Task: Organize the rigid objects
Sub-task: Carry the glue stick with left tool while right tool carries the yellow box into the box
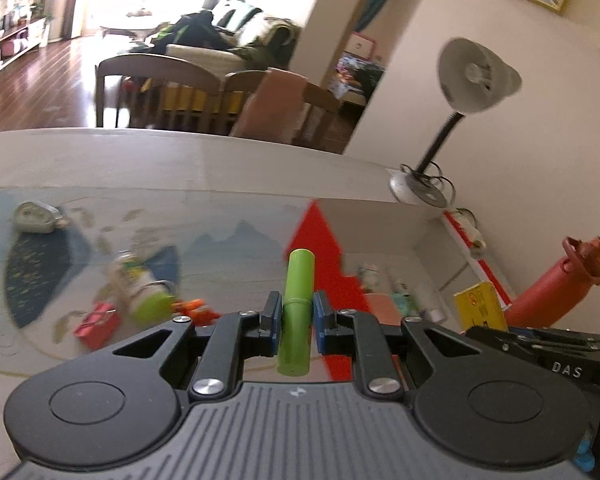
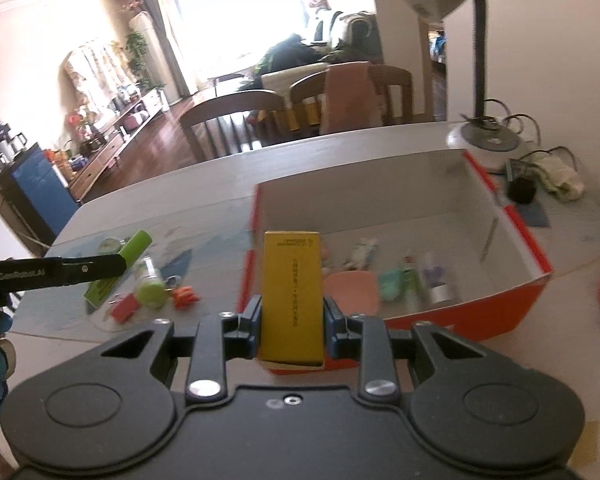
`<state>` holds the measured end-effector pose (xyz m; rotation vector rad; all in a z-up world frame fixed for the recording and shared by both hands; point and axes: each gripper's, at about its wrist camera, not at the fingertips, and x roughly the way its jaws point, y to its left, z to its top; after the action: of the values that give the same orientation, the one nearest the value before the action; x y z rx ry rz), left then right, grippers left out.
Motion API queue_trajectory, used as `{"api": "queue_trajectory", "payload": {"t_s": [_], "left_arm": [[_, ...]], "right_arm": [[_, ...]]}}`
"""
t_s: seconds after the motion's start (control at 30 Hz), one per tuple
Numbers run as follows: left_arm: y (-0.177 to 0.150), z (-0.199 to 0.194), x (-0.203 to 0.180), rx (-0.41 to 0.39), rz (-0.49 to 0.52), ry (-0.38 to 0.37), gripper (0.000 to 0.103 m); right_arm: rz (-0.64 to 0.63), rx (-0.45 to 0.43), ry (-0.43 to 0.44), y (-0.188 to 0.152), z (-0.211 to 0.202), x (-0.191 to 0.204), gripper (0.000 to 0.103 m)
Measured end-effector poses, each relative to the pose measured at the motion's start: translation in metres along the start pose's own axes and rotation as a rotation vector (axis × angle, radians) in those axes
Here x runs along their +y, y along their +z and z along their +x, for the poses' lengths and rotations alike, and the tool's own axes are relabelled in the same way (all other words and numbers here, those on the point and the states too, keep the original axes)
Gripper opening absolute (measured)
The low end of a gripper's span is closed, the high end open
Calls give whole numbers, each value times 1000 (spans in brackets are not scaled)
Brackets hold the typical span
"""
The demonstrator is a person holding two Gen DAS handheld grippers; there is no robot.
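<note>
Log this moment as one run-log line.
left gripper: shut on green tube | right gripper: shut on yellow box | both held above table | red bin: partly filled

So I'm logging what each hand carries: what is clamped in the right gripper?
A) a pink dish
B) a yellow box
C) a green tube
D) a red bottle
B: in the right wrist view the right gripper has its pads pressed on both sides of the upright yellow box, near the red-sided box.
</note>
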<state>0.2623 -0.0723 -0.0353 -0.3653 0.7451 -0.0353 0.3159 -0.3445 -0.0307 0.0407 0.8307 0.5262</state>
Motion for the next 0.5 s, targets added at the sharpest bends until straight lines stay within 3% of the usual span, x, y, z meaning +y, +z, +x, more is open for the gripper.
{"api": "queue_trajectory", "payload": {"t_s": [0.5], "left_arm": [[17,88,-88,89,116,-41,16]], "right_arm": [[10,-2,-65,18,19,-72,28]]}}
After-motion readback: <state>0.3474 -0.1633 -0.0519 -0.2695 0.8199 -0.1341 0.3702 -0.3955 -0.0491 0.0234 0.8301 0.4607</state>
